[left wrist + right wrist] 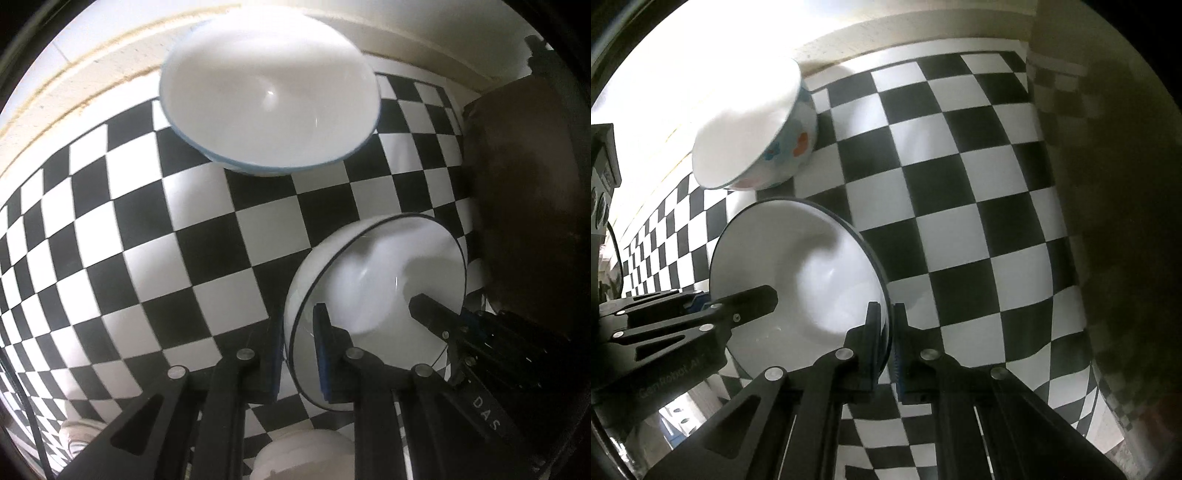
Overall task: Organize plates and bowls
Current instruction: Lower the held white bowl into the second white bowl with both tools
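Both claws grip the same black-rimmed white bowl (373,291) by opposite parts of its rim; the left claw (297,354) is closed to a narrow gap with the rim pinched between its blue pads, one finger inside the bowl and one outside; the right claw (886,343) clamps the facing edge the same way, its jaws nearly together on the thin wall; the bowl hangs tilted between them, above the checkered worktop (155,229), and its cavity shows nothing inside. The relation the coming move likely turns on is the larger blue-rimmed bowl (269,96), which stands ahead of the held bowl, toward the far edge of the worktop and a little to the left as the right wrist sees it; its outer wall carries orange and blue flowers (786,147) and it too looks empty; the two bowls are apart, with bare squares between them. Nesting would seem to call for carrying the held bowl forward and levelling it over the wider mouth; the left claw appears slightly nearer to it. A further white dish (295,454) sits below the left claw, its kind unclear.
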A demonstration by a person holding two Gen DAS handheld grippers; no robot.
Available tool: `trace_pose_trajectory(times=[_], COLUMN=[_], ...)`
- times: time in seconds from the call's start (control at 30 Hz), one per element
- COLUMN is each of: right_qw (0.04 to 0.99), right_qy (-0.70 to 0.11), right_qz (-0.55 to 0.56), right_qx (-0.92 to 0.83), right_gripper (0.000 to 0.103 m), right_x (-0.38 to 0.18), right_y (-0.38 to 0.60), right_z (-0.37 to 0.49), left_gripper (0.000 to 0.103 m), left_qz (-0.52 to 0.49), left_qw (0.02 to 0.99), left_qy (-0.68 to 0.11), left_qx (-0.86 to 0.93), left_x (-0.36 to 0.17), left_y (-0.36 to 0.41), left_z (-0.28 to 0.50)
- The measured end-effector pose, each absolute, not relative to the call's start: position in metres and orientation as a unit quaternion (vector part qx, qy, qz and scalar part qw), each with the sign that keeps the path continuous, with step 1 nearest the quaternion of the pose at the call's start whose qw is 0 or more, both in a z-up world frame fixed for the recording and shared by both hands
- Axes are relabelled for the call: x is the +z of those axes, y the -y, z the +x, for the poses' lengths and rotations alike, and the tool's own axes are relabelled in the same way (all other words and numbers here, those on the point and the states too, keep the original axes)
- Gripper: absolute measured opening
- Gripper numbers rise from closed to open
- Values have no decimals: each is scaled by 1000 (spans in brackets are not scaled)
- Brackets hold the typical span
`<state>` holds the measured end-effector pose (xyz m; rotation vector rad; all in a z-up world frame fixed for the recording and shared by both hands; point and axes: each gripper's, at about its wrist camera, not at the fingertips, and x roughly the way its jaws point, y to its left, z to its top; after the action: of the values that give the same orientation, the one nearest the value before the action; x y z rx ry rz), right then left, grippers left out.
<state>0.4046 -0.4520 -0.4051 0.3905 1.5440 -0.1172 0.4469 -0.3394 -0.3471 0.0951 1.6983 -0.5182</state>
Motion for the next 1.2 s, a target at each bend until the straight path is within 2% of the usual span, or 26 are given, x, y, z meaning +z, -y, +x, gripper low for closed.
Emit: trace_pose_trajectory(times=[0.3, 0.67, 0.9, 1.2], right_qw=[714, 731, 734, 717], right_qy=[-676, -662, -660, -679], right_qz=[179, 166, 159, 154], right_qx=[-28, 2, 24, 35], right_gripper=[7, 7, 7, 7], right_x=[-357, -301, -284, -307], right_y=[433, 395, 376, 369], right_z=[380, 322, 286, 274], left_gripper=[13, 13, 13, 13], left_qz=[37, 47, 47, 51], left_qw=[655, 666, 665, 643], left_qy=[-717, -704, -708, -732], left_qx=[-235, -241, -233, -219], left_x=[-288, -244, -242, -271], left_y=[314, 280, 259, 256], left_z=[417, 356, 327, 313])
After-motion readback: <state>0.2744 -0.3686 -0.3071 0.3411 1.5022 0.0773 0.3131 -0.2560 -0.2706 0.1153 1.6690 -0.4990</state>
